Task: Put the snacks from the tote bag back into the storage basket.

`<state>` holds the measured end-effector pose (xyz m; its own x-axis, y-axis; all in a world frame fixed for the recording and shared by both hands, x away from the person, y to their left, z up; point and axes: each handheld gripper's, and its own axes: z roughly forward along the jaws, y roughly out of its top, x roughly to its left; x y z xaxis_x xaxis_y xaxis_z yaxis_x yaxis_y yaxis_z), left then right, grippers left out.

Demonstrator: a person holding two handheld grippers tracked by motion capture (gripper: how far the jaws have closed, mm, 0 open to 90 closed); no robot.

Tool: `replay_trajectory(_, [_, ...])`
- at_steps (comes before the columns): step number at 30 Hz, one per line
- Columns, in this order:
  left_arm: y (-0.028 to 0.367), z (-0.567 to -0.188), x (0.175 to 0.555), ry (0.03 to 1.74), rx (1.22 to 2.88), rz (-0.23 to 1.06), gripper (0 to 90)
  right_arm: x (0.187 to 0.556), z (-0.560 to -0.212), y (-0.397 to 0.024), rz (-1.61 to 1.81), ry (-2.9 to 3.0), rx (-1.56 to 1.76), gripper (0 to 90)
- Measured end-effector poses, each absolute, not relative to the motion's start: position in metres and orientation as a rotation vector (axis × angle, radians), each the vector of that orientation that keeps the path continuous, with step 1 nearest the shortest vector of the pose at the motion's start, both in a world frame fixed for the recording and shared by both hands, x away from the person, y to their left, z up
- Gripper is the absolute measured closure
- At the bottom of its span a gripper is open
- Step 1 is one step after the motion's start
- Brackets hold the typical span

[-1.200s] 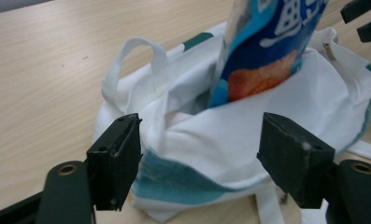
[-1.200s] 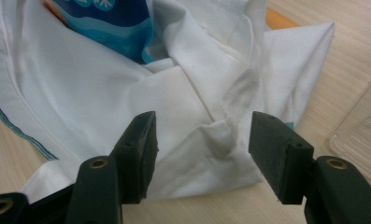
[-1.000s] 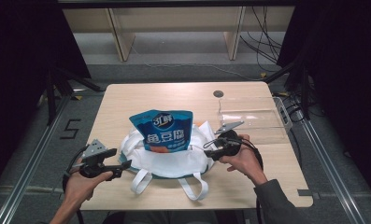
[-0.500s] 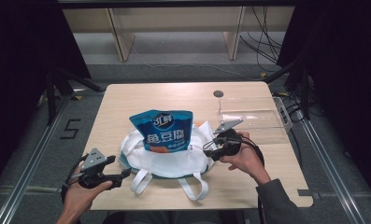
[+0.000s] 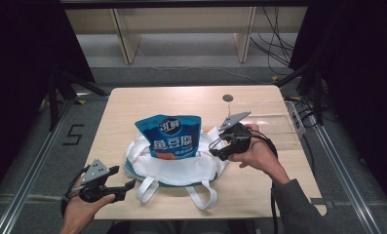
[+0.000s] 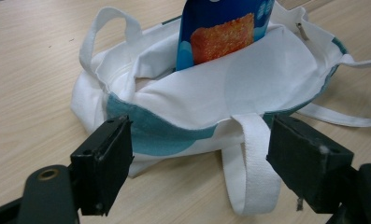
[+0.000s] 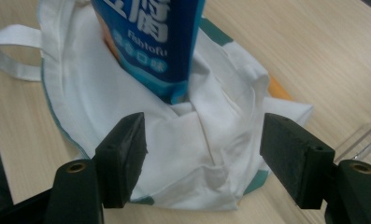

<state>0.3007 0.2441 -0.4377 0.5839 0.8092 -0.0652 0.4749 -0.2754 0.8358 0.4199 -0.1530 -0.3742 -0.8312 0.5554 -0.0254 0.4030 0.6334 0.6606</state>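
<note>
Left gripper [image 5: 125, 185] at near-left table [image 5: 132, 105] corner, well short of tote bag [image 5: 174, 168]; jaws wide apart, nothing between, aimed at bag's near rim. In left gripper view, bag's near handle [image 6: 251, 163] looped on tabletop just ahead of jaws, teal band along rim.

White tote bag flat on table near front-centre, mouth gaping, two handles trailing toward near edge. Blue snack pouch [image 5: 169, 135] standing upright in bag mouth, lower part sunk inside bag, top sticking out; orange food picture and "Fishtofu" lettering visible.

Right gripper [image 5: 215, 148] just right of bag, raised above bag's right edge; jaws just been opening, now spread wide, only loose bag cloth below, nothing pinched. Pouch just beyond right jaws in right gripper view.

Clear plastic tray [image 5: 279, 124] right of bag, farther back. Dark round hole [image 5: 227, 97] behind bag near far edge.
</note>
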Motion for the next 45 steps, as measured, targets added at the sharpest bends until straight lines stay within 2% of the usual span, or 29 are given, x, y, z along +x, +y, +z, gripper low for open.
replay_trajectory(16, [0.242,-0.439,0.299,1.019,1.948,0.461,21.3,0.43,-0.302,-0.108,0.973,2.671,0.543,27.6])
replay_trajectory(32, [0.243,-0.44,0.299,1.025,1.946,0.458,19.3,0.464,-0.282,-0.056,0.91,2.754,0.459,23.5])
replay_trajectory(45, [0.243,-0.442,0.299,1.014,1.974,0.439,15.5,0.473,-0.283,-0.019,0.791,2.837,0.351,43.6])
